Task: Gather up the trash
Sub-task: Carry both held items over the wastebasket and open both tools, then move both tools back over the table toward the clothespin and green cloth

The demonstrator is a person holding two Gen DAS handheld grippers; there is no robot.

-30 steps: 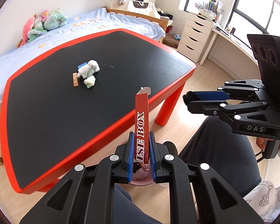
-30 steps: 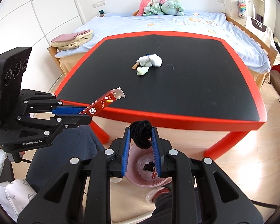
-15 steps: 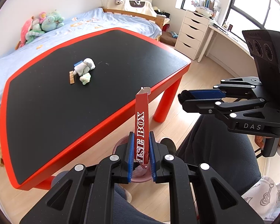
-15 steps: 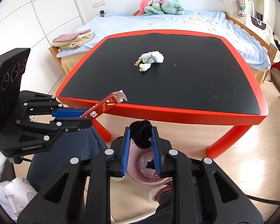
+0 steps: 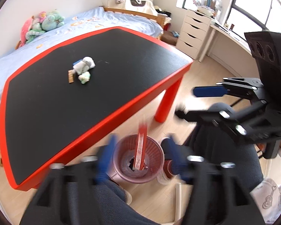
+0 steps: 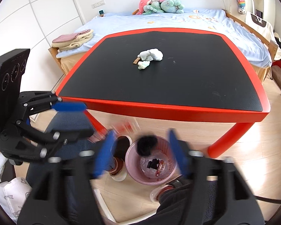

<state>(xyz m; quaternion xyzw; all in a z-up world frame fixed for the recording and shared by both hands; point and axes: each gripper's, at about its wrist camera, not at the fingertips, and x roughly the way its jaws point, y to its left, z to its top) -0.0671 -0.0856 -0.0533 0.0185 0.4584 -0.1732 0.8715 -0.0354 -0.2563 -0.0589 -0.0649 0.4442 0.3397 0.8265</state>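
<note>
Through my left wrist camera, my left gripper point(image 5: 140, 151) stands with its jaws spread wide, gripping nothing; the red box point(image 5: 142, 146) sits blurred between them, upright, its lower end already inside the pink bin point(image 5: 155, 174) on the floor beside the red-edged table point(image 5: 121, 101). My right gripper point(image 5: 187, 101) shows off to the side, jaws apart too. On the tabletop, well away from me, lie white tissue wads point(image 5: 84, 66), a smaller greenish wad point(image 5: 84, 77) and a little brown piece point(image 5: 71, 76). Through my right wrist camera, my right gripper point(image 6: 140, 150) is likewise spread wide and empty, with the black fuzzy clump point(image 6: 147, 145) at the bin's point(image 6: 130, 153) rim, seemingly dropping in; wrappers point(image 6: 155, 166) already lie at the bottom. The tissue wads point(image 6: 151, 54) rest near the table's point(image 6: 159, 107) middle. I judge the job roughly half done: two pieces are going in now, and the tabletop cluster is left to fetch.
</note>
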